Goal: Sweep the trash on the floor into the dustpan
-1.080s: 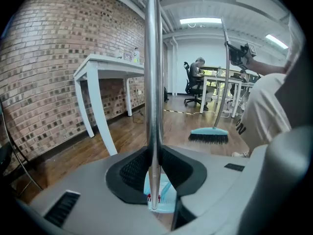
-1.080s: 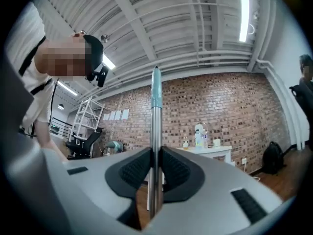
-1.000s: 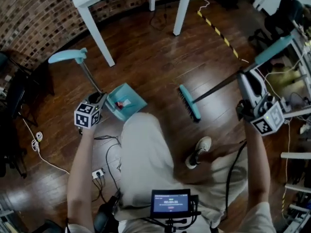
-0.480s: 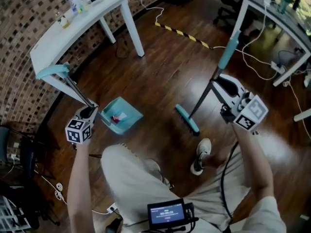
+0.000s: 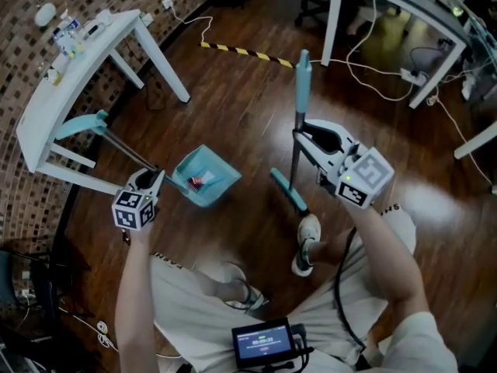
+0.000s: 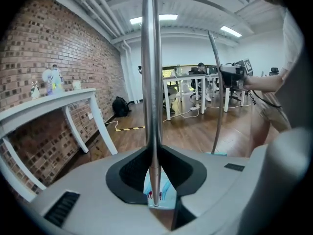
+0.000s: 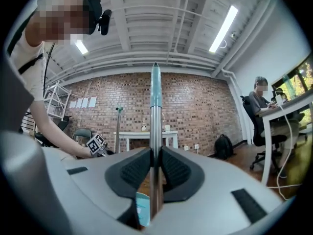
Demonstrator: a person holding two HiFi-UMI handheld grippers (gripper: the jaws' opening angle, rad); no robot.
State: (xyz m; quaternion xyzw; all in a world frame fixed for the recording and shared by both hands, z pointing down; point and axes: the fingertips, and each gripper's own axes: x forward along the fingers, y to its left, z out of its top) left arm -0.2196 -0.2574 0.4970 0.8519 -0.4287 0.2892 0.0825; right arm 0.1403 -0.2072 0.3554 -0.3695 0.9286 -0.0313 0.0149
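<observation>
The floor (image 5: 233, 92) was viewed steeply from overhead. The gripper views were taken close along the dustpan handle (image 6: 151, 82) and broom handle (image 7: 155, 131); the brick wall (image 7: 195, 106) and white table (image 6: 49, 103) were shared.

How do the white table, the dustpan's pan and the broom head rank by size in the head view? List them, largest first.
1. white table: clearly largest, though its top sits nearer the camera than the floor.
2. dustpan, pan alone.
3. broom head: about as long as the pan, far narrower.
</observation>
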